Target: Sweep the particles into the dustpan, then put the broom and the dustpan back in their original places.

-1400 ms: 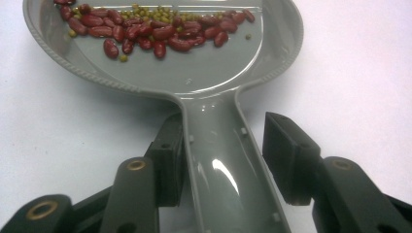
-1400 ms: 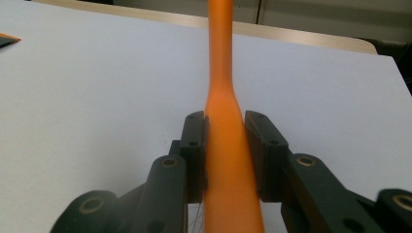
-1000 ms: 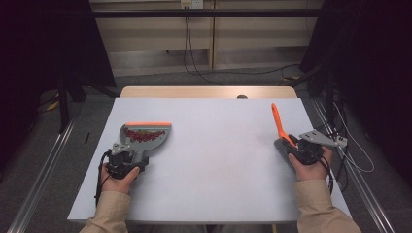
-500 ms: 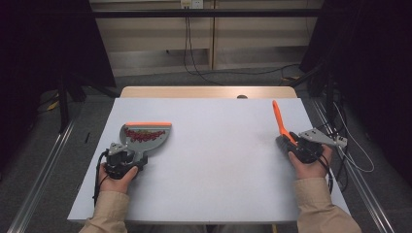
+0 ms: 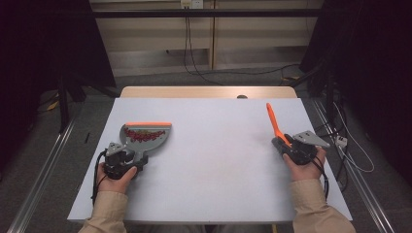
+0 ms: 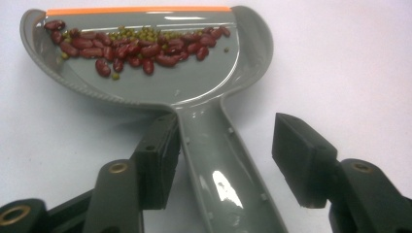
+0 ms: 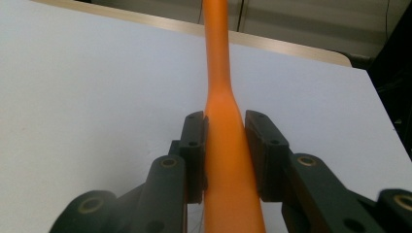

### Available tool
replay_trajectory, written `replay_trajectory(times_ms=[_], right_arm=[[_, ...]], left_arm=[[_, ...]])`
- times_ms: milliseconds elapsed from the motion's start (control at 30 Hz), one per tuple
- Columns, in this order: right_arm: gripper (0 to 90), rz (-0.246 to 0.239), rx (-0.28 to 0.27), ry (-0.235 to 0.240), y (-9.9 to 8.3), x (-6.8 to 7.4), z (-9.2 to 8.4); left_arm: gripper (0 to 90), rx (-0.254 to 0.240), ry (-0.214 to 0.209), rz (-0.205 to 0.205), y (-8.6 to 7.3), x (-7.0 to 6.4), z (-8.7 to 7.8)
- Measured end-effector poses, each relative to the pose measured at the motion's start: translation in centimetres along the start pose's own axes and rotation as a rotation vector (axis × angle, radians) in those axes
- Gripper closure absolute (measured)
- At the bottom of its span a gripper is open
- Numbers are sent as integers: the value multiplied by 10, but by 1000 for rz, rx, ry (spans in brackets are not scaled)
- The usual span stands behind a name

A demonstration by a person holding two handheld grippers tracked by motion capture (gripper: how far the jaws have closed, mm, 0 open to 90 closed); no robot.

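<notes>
A grey dustpan (image 5: 145,138) with an orange lip lies on the white table (image 5: 218,145) at the left. It holds red beans and small green ones (image 6: 141,46). My left gripper (image 5: 130,156) straddles the dustpan handle (image 6: 214,160). Its jaws have just been opening; the left pad sits beside the handle and the right pad (image 6: 296,155) stands clear of it. At the right, my right gripper (image 5: 281,141) is shut on an orange handle (image 5: 273,121) that points away and upward. In the right gripper view both pads press the orange handle (image 7: 217,63) near the gripper (image 7: 226,131).
A wooden strip (image 5: 209,92) borders the table's far edge. Cables hang by the wall behind, and metal rails (image 5: 43,170) run along the floor at both sides. Dark curtains flank the table.
The right hand with the orange handle has shifted slightly to the right. The left hand and the dustpan have kept their place.
</notes>
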State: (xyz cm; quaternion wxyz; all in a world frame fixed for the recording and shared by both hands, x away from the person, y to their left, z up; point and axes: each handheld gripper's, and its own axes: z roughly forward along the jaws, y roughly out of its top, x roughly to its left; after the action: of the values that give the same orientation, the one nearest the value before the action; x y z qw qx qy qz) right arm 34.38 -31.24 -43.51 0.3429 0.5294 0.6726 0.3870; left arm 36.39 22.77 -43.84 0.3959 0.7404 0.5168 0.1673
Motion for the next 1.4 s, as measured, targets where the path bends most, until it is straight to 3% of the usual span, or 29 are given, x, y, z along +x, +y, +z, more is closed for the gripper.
replay_trajectory(times_ms=[133,400,467,533,567,633,700,900,1133,1300,1400], right_arm=[[700,46,-2,23,-1,1,0],[682,87,20,44,2,11,4],[660,82,24,78,2,16,8],[660,126,24,121,2,22,11],[652,124,17,145,2,25,13],[601,109,-1,172,3,30,15],[558,140,-24,211,5,32,15],[464,131,-63,239,6,28,11],[328,97,-85,293,6,30,7],[280,99,-49,333,5,34,7],[233,90,-34,330,4,34,7]], left_arm=[[384,-7,-17,0,1,-1,-1],[331,-30,-30,11,4,-3,-3],[327,-28,-29,13,4,-3,-3],[319,-31,-32,14,4,-3,-3],[309,-31,-39,18,4,-3,-3],[284,-40,-47,20,4,-4,-3],[260,-48,-60,28,4,-4,-3],[186,-67,-117,55,5,-6,-4],[127,-97,-153,57,8,-5,-5],[113,-105,-173,77,10,-6,-5],[103,-104,-195,98,10,-7,-6]])
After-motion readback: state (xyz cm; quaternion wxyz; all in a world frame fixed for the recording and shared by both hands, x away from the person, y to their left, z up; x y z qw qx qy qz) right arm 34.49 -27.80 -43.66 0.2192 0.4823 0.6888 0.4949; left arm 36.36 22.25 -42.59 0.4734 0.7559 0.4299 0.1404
